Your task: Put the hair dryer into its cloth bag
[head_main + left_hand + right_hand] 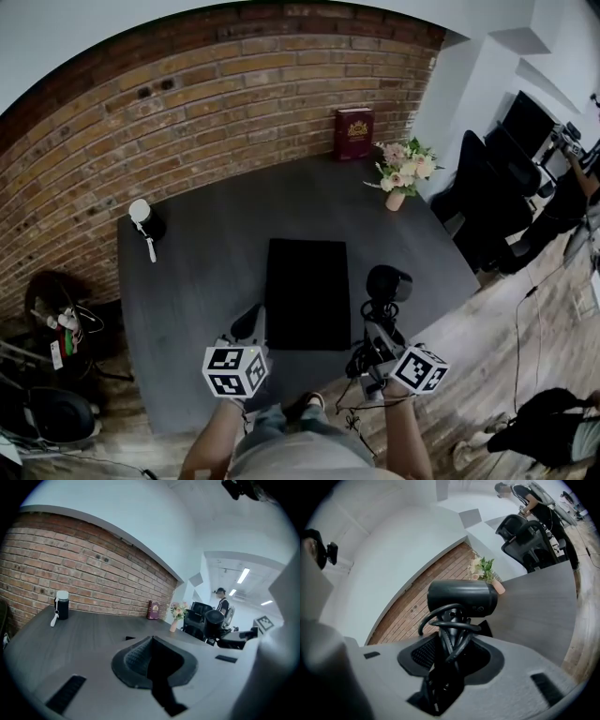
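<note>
A flat black cloth bag (307, 292) lies in the middle of the dark grey table (187, 281). My right gripper (378, 330) is shut on the handle of the black hair dryer (387, 284), just right of the bag, near the table's front edge. In the right gripper view the hair dryer (461, 597) stands upright between the jaws of my right gripper (450, 639), its cord looped around the handle. My left gripper (247, 322) sits shut and empty beside the bag's near left corner. In its own view the left gripper (151, 641) has its pads together.
A black bottle with a white cap (142, 216) stands at the table's far left. A dark red book (354, 133) leans on the brick wall, with a vase of flowers (403, 171) beside it. Black office chairs (487, 187) stand to the right.
</note>
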A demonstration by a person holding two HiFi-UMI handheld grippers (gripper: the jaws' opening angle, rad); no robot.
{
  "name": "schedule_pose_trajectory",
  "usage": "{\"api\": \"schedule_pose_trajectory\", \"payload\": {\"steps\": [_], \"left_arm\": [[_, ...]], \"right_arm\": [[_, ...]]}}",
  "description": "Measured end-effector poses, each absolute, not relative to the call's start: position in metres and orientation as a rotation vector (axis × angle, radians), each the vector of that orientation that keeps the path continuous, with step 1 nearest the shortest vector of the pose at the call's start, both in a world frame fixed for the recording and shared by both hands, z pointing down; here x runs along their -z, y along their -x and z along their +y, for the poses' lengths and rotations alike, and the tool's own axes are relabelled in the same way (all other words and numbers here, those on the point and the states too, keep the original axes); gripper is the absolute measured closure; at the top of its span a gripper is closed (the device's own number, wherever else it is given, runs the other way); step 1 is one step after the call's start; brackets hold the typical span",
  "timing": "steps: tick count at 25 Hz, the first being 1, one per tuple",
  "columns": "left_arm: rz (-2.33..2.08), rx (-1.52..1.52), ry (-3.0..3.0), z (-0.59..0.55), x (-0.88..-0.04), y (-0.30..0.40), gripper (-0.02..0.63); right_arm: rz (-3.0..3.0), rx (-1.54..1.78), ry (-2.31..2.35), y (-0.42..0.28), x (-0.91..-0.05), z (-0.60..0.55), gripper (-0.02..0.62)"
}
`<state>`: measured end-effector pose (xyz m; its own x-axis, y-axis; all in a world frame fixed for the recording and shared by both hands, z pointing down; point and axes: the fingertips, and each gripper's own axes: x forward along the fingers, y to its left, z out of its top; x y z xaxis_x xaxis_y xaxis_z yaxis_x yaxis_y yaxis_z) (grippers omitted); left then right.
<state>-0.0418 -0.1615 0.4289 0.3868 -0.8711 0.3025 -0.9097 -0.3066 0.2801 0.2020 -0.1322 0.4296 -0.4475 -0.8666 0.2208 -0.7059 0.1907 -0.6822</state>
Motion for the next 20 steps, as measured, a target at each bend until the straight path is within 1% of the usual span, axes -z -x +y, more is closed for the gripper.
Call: {"api": "schedule_pose_trajectory", "payload": {"steps": [13,20], "left_arm": [[-1.449,-0.308,-2.112,-0.125,-0.529,0.034,0.6],[-1.406,-0.363,-2.098,-0.12,-0.555,0.035,0.6]], "right_arm": [[2.203,1.274,1.574,-0.205,-0.499,-0.102,0.437],[2.186,1.312,1.586,-0.202,-0.52,-0.103,0.437]]}}
